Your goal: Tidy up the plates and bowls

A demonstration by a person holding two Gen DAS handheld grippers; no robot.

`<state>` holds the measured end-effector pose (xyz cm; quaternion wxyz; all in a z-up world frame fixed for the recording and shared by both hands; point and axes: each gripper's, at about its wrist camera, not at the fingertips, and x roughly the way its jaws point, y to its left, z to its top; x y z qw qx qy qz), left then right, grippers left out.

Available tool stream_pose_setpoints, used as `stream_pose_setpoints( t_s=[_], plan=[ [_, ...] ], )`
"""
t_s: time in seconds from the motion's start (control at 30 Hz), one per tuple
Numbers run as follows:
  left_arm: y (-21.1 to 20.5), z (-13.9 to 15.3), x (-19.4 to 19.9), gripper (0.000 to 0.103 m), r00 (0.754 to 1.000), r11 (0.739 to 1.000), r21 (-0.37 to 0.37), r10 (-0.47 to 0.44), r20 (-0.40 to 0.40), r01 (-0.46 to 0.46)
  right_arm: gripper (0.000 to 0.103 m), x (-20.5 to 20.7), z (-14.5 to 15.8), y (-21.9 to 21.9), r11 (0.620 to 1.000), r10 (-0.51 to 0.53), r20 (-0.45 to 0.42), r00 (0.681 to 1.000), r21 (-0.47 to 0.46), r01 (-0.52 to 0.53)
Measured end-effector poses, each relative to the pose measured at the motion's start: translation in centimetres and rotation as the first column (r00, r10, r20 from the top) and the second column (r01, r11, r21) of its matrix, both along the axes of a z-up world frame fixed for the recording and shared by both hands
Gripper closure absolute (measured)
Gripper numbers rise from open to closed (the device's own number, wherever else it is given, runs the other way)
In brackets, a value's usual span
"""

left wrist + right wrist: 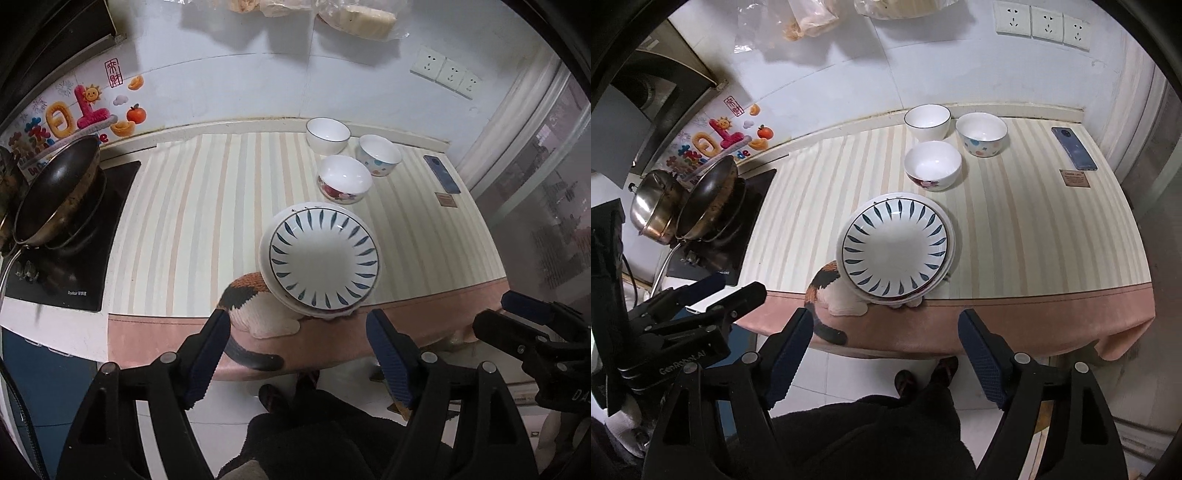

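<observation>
A stack of plates, the top one white with blue leaf marks (pixel 324 255) (pixel 895 248), sits near the table's front edge. Behind it stand three bowls: one with red flowers (pixel 344 178) (pixel 933 165), one plain white with a dark rim (pixel 328 134) (pixel 927 120), one with coloured dots (pixel 379 154) (pixel 981 133). My left gripper (pixel 299 325) is open and empty, in front of the table edge below the plates. My right gripper (pixel 884 325) is open and empty, also short of the table edge. Each gripper shows at the side of the other's view (pixel 532 325) (pixel 694 306).
A striped cloth with a pink border covers the table (pixel 207 221) (pixel 1034 236). A dark wok (pixel 55 192) (pixel 709 195) and a steel pot (pixel 655 208) stand on a cooktop at the left. A phone (pixel 441 173) (pixel 1073 147) lies at the far right. A wall with sockets (pixel 1045 24) is behind.
</observation>
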<state>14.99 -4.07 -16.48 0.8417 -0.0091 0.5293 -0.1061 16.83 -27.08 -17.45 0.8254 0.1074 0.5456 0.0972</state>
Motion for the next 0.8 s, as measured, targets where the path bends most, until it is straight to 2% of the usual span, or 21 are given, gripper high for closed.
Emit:
stream_pose_setpoints(
  t_s=[0.2,0.3,0.4,0.6,0.67,0.8],
  plan=[
    [-0.2,0.0,0.3,0.028,1.0,1.0,-0.01,0.003,-0.001,-0.003,0.02,0.1,-0.4,-0.8,0.999,-0.026,-0.015,1.0,0.037,0.027],
    [-0.6,-0.2,1.6,0.028,1.0,1.0,-0.002,0.016,0.003,-0.016,0.02,1.5,-1.2,-2.2,0.994,-0.05,-0.03,0.998,0.091,0.053],
    [-1.2,-0.6,3.7,0.028,0.999,0.999,0.01,0.042,0.018,-0.042,0.02,3.5,-2.0,-3.5,0.992,-0.061,-0.033,0.998,0.107,0.064],
    [-3.2,-2.1,10.8,0.028,0.993,0.994,0.017,0.111,0.029,-0.111,0.02,10.8,-4.6,-7.0,0.989,-0.065,-0.048,0.997,0.126,0.071],
    [-4.1,-3.1,13.9,0.028,0.991,0.991,0.015,0.13,0.018,-0.13,0.02,13.7,-5.8,-8.0,0.991,-0.064,-0.048,0.997,0.115,0.07],
    [-5.9,-6.3,20.1,0.028,0.986,0.985,0.058,0.162,-0.034,-0.16,0.02,20.2,-9.3,-9.7,0.991,-0.049,-0.082,0.995,0.119,0.059]
  ],
)
